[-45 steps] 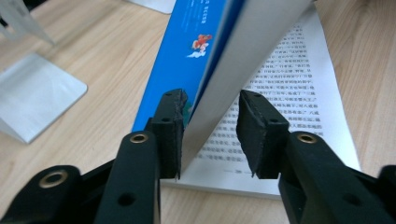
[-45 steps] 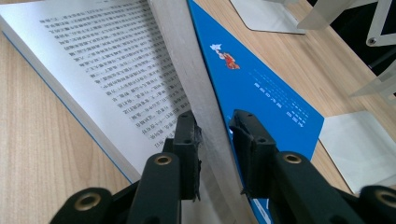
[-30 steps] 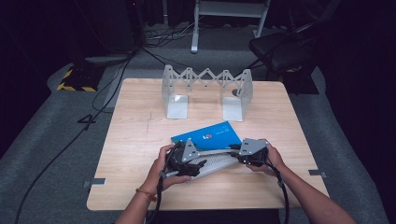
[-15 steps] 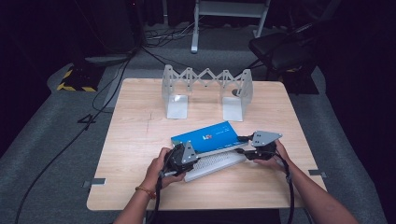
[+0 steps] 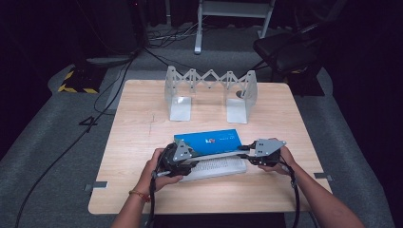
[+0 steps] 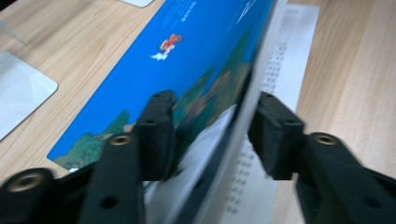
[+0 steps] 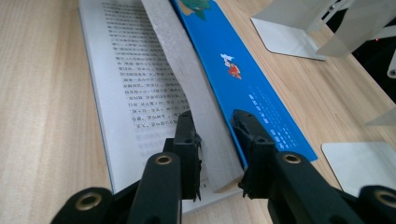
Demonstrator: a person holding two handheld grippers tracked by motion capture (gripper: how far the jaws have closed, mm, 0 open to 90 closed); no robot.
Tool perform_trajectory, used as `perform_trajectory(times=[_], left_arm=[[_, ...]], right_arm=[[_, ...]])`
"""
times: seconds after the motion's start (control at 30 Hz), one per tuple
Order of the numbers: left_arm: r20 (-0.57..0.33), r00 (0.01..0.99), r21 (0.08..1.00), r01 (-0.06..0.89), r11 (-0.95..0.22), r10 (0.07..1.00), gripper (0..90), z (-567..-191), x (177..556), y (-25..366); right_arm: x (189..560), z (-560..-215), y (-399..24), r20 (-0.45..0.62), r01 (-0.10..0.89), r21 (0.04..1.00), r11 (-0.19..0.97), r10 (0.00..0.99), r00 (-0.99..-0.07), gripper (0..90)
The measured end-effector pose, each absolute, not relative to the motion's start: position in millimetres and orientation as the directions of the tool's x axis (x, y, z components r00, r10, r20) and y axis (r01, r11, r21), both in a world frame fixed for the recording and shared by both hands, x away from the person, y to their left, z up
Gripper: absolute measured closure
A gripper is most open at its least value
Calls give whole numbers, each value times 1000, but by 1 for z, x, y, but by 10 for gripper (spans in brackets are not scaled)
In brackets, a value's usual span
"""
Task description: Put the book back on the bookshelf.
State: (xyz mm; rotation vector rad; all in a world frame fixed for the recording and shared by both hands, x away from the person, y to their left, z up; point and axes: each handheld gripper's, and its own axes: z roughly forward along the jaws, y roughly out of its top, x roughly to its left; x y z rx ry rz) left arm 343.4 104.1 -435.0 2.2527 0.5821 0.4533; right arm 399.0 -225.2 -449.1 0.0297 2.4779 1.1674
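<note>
The near edge of the book [image 5: 211, 152] is partly hidden in the high view by the two tools and the hands behind them, and its printed lines are too small to read there. In the left gripper view the blue cover [image 6: 187, 60] is blurred and cut off at the top. The book lies open on the worktop [image 5: 142, 118] toward the 6 o'clock side, with the metal rack [image 5: 209, 92] well apart at 12 o'clock. The left tool [image 5: 183, 159] sits at the book's 9 o'clock end, its jaws having just been opening, apart around the raised cover and pages (not pressing). The right tool [image 5: 249, 153] at the 3 o'clock end is clamped on the lifted sheaf of pages [image 7: 196, 116]. Both forearms enter from 6 o'clock, hands level.
</note>
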Motion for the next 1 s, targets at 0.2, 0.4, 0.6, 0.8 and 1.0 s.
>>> perform_trajectory(times=[0.2,0.4,0.6,0.8,1.0], left_arm=[[170,843,724,246,-645,511,436,-425,331,83],[210,795,676,302,-672,568,437,-434,329,73],[171,835,677,286,-678,523,676,-445,338,89],[155,853,694,266,-669,499,688,-448,341,94],[161,824,683,305,-664,544,542,-446,343,89]], right_arm=[[380,-443,-214,-372,-193,729,657,143,-917,771],[369,-439,-205,-385,-203,717,667,136,-913,780],[373,-440,-204,-326,-168,767,619,151,-933,682],[399,-456,-210,-187,-90,830,550,122,-975,680],[390,-451,-207,-242,-129,804,580,121,-963,744]])
